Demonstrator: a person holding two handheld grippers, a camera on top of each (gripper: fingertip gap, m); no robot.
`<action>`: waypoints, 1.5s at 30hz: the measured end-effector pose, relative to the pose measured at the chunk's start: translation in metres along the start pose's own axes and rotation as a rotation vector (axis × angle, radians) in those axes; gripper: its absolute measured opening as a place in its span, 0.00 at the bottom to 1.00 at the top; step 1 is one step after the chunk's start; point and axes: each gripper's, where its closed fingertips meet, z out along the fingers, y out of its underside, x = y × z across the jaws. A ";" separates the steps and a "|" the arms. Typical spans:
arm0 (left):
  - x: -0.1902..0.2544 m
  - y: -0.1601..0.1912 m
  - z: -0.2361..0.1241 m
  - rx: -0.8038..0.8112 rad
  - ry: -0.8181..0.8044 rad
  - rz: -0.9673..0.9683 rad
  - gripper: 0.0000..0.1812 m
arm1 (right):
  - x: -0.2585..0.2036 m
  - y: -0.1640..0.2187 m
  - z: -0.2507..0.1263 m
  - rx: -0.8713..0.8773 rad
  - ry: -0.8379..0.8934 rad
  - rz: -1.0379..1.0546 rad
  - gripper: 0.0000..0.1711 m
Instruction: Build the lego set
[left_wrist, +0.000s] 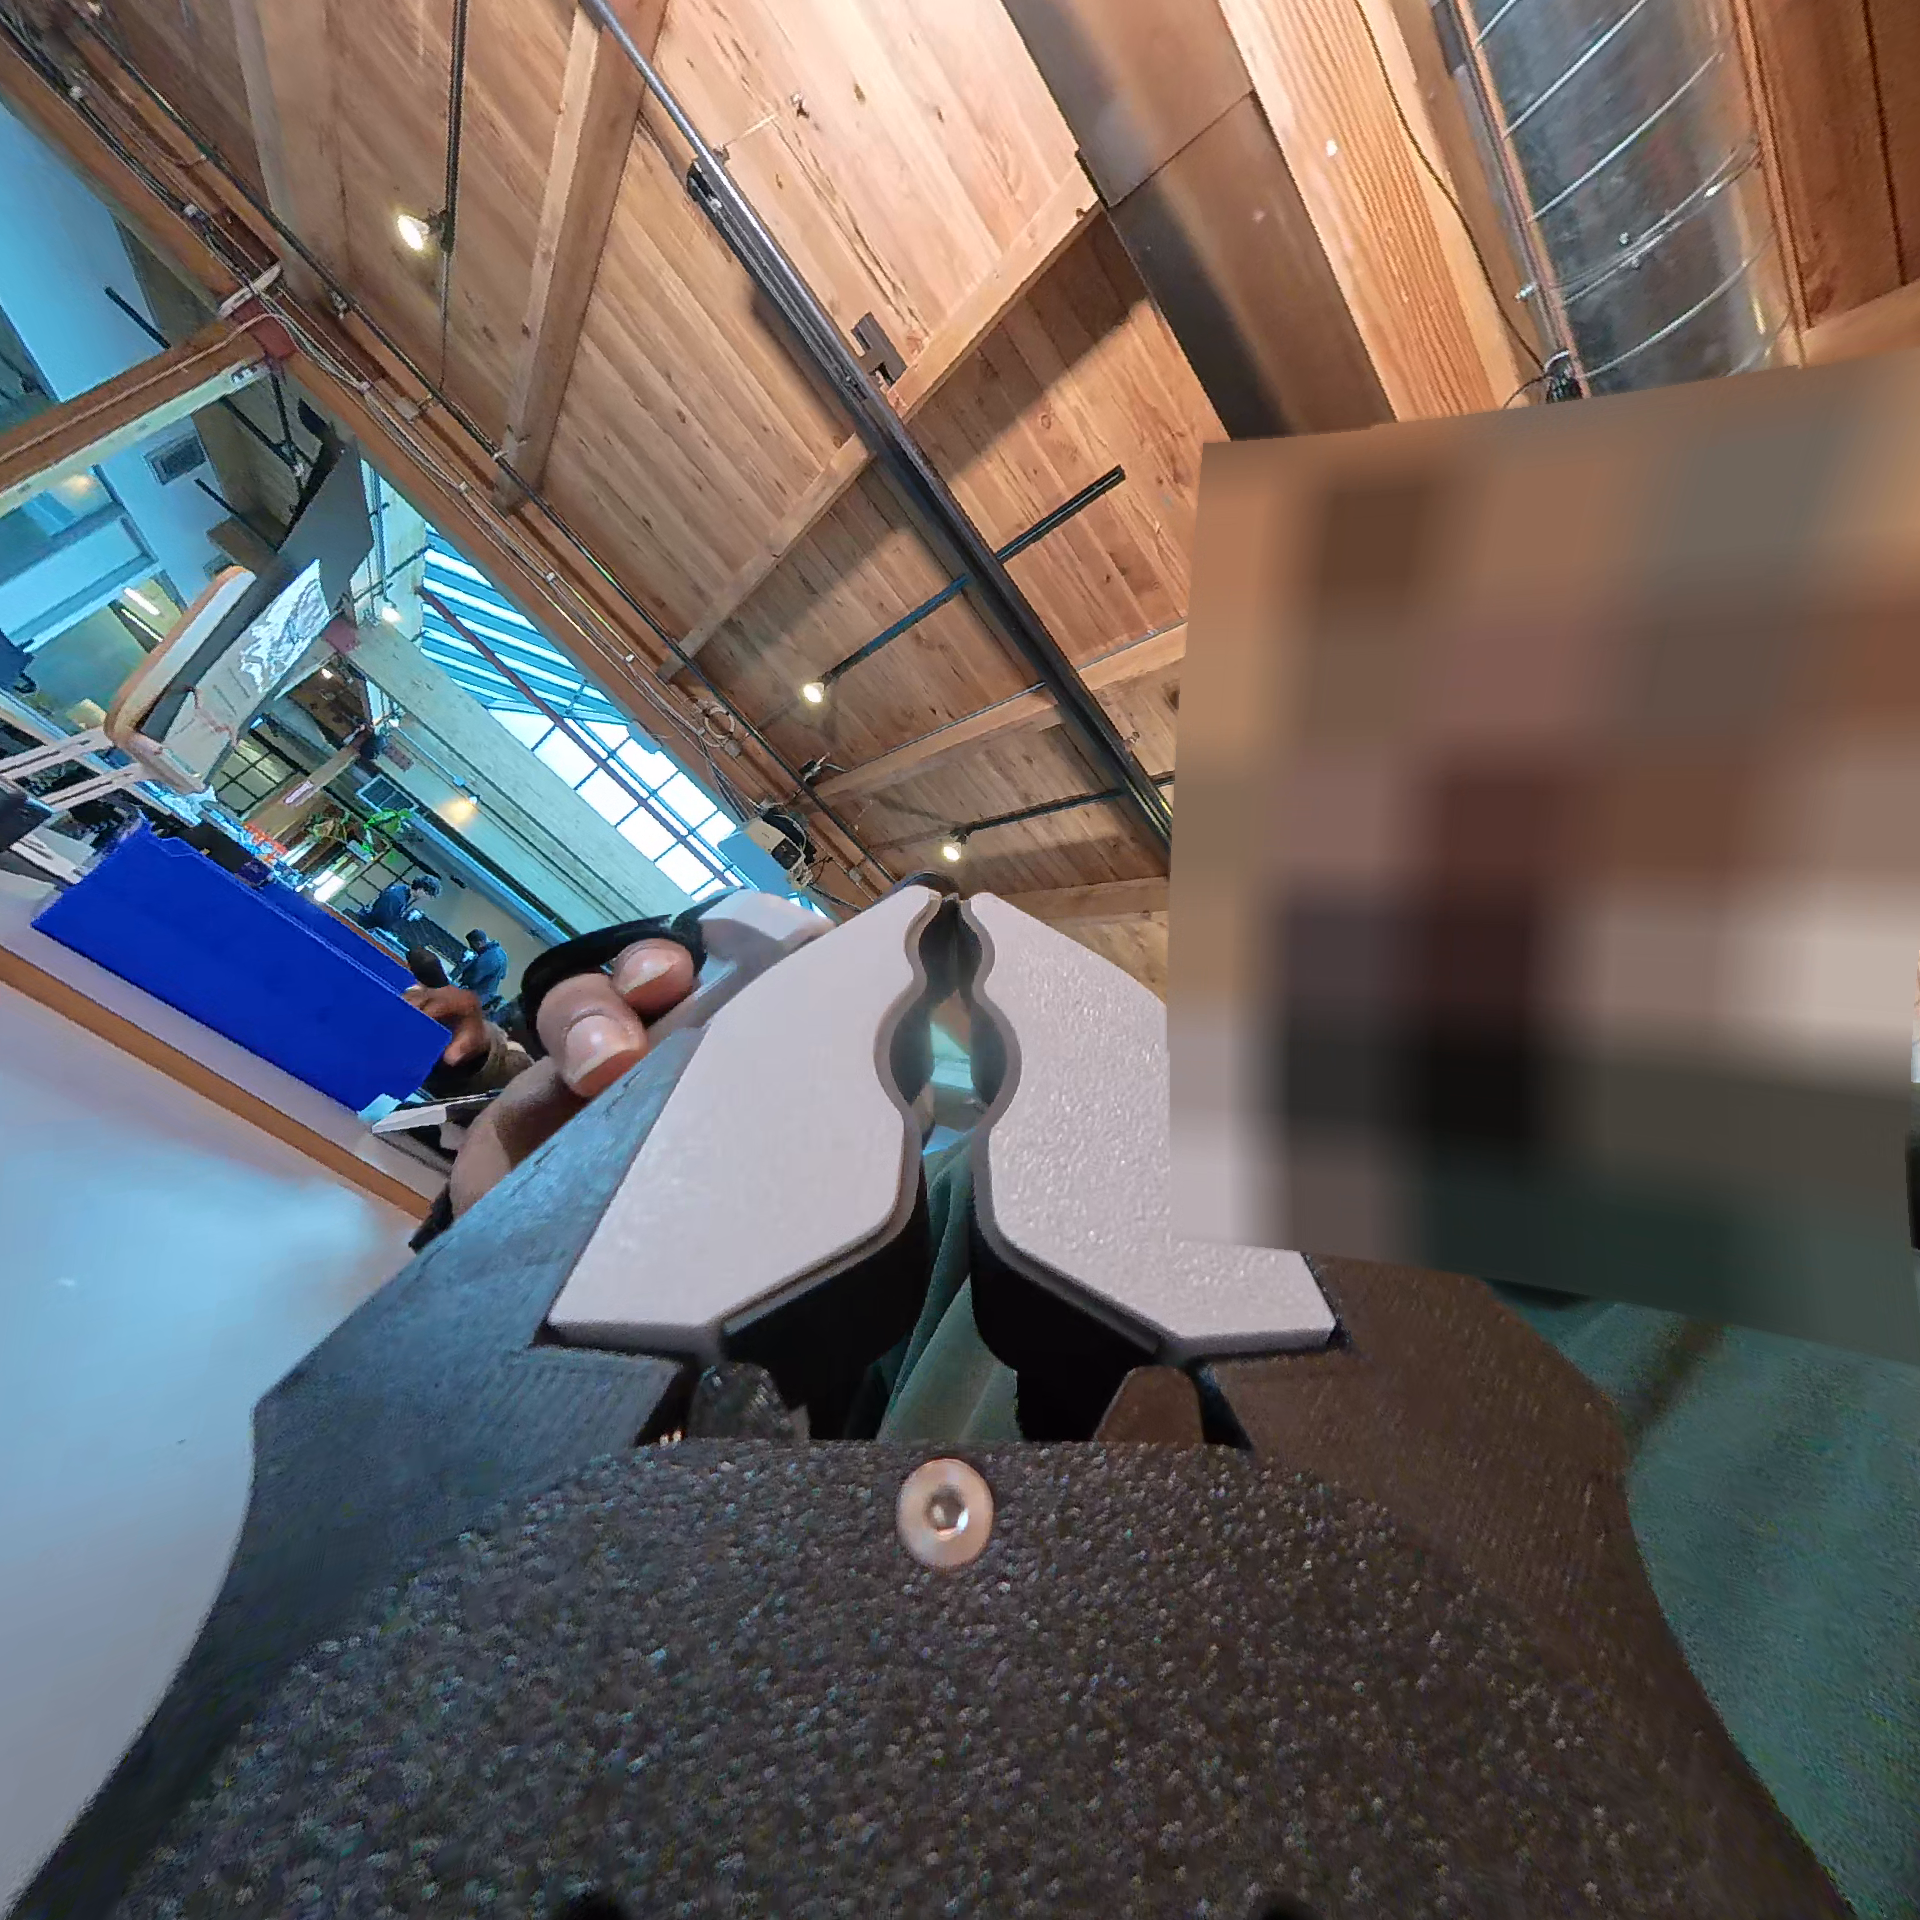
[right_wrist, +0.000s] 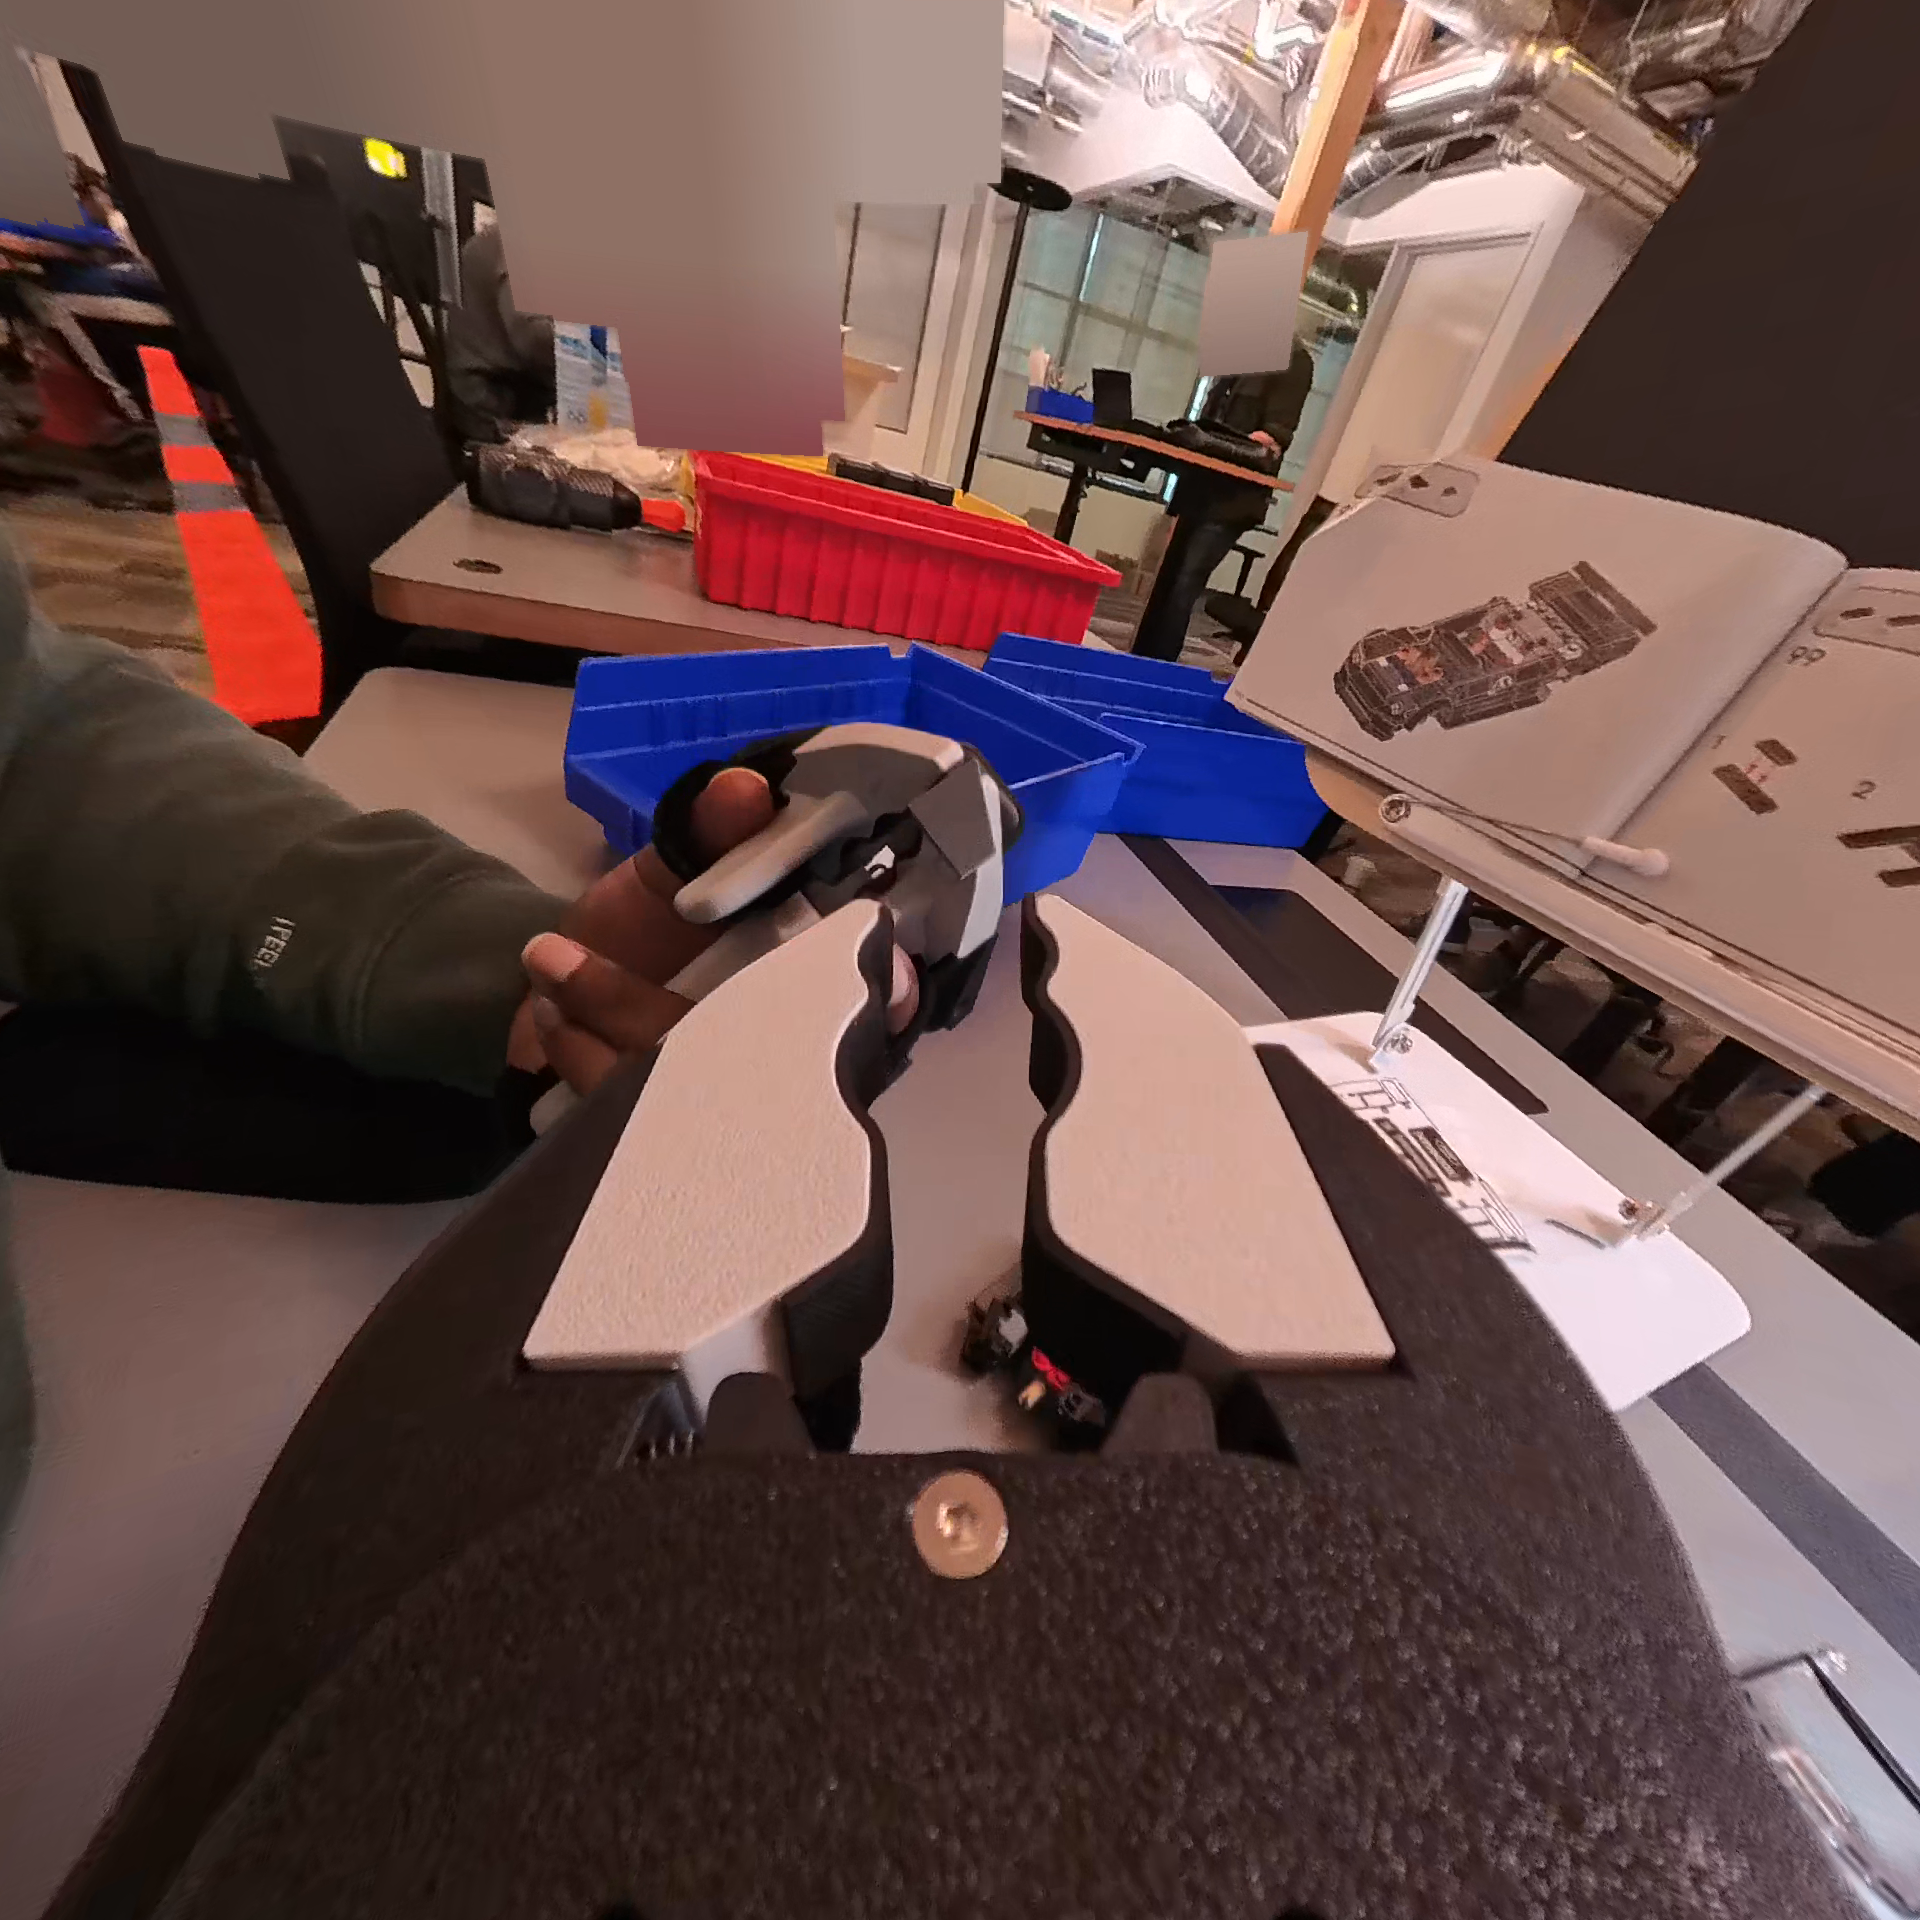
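Right wrist view: right gripper (right_wrist: 956, 925) agape above small lego pieces (right_wrist: 1023, 1356).

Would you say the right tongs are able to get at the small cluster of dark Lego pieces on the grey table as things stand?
Probably yes: the right tongs are open, and the small dark Lego pieces lie on the grey table directly beneath them, between the fingers, with nothing covering them.

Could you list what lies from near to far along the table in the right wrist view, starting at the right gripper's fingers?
Right gripper, jaws apart → left gripper held in a hand → blue bins → red bin on the next table → person standing at a far desk.
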 end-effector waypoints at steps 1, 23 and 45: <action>0.000 0.000 -0.001 0.002 0.001 -0.003 0.01 | 0.000 0.000 0.002 -0.001 -0.004 0.000 0.14; -0.006 -0.002 -0.006 0.009 0.006 -0.034 0.00 | 0.003 0.005 0.006 -0.031 0.037 0.019 0.11; -0.013 0.003 -0.007 -0.087 -0.080 0.084 0.08 | -0.012 0.006 -0.012 -0.095 -0.065 -0.089 0.07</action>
